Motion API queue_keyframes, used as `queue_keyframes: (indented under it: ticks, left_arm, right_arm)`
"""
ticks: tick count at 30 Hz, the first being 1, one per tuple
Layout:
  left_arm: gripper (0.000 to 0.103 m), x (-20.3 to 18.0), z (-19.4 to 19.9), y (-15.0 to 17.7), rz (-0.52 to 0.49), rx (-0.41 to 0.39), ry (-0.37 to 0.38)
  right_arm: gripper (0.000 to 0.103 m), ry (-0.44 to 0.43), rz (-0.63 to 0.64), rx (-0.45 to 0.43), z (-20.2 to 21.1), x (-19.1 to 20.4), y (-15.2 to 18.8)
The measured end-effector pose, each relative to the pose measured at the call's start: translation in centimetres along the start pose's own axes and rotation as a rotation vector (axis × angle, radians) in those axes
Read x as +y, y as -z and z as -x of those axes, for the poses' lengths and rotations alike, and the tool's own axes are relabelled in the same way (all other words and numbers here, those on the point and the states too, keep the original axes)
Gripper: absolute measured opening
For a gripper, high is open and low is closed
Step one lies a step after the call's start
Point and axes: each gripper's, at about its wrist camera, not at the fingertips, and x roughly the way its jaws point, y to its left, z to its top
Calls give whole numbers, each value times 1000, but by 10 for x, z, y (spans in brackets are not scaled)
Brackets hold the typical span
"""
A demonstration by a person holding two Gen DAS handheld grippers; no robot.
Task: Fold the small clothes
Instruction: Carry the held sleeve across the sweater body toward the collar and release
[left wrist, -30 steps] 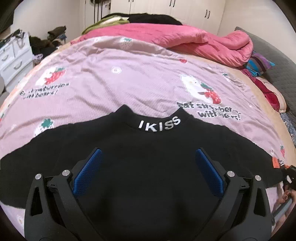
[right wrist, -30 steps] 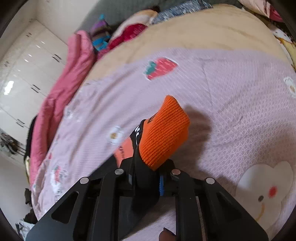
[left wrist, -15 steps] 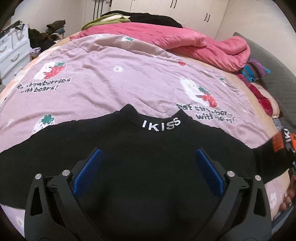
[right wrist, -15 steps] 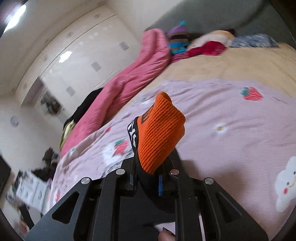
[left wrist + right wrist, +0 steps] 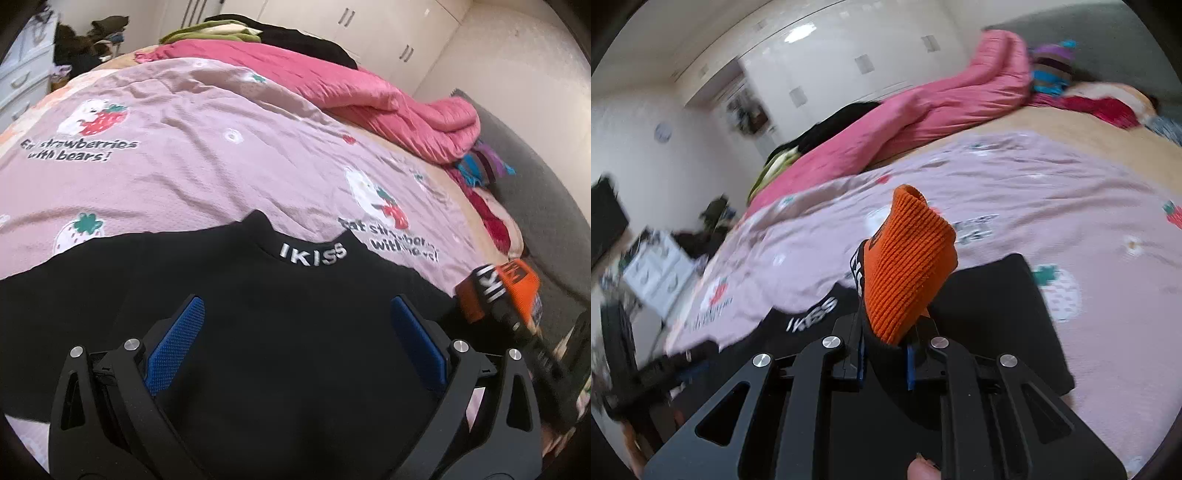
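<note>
Left gripper (image 5: 295,332): jaws spread wide, nothing between the blue pads (image 5: 176,343). It hovers over the body of the black knit sweater with the white "IKISS" collar lettering (image 5: 280,332), which lies flat, collar toward 12 o'clock, on the pink strawberry-and-bear printed bedspread (image 5: 207,162). Whether the pads touch the cloth cannot be told.

Right gripper (image 5: 886,360): clenched on the ribbed orange sleeve cuff (image 5: 908,266), which stands up out of the jaws. In the left wrist view this cuff sits at 3 o'clock, lifted beside the sweater's shoulder. In the right wrist view black cloth lies below and on both sides of the gripper, with the collar lettering at 9 o'clock.

Judgement: a sleeve fold toward the garment's middle is in hand; the fold is not yet laid.

Risks:
- The cuff is gripped near its end only; a quick swing could pull it from the jaws.
- With the left gripper not pinning the body, dragging the sleeve may shift or bunch the whole sweater.
- The bedspread is wrinkled and soft; the fold may settle crooked.
- The crumpled pink quilt (image 5: 388,99) at 1 o'clock lies well apart and poses no obstruction.
</note>
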Motion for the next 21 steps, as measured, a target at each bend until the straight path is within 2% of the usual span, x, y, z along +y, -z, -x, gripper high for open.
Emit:
queue_keyframes:
  ticks: [5, 7, 15, 17, 19, 21]
  left_arm:
    - [94, 14, 4, -3, 0, -11, -63]
    - [94, 22, 3, -2, 16, 2, -71]
    - [94, 50, -9, 6, 135, 74, 76]
    - [94, 55, -10, 9, 155, 76, 116]
    - [94, 59, -14, 13, 180, 89, 158]
    - [94, 61, -19, 17, 181, 103, 155]
  right_arm:
    - [14, -3, 157, 74, -27, 39, 31]
    - [14, -7, 175, 98, -36, 46, 41]
    - [18, -61, 189, 163, -63, 74, 61]
    - [32, -96, 184, 175, -66, 77, 64]
    - [40, -143, 170, 190, -66, 78, 64]
    - [45, -191, 169, 194, -62, 80, 62]
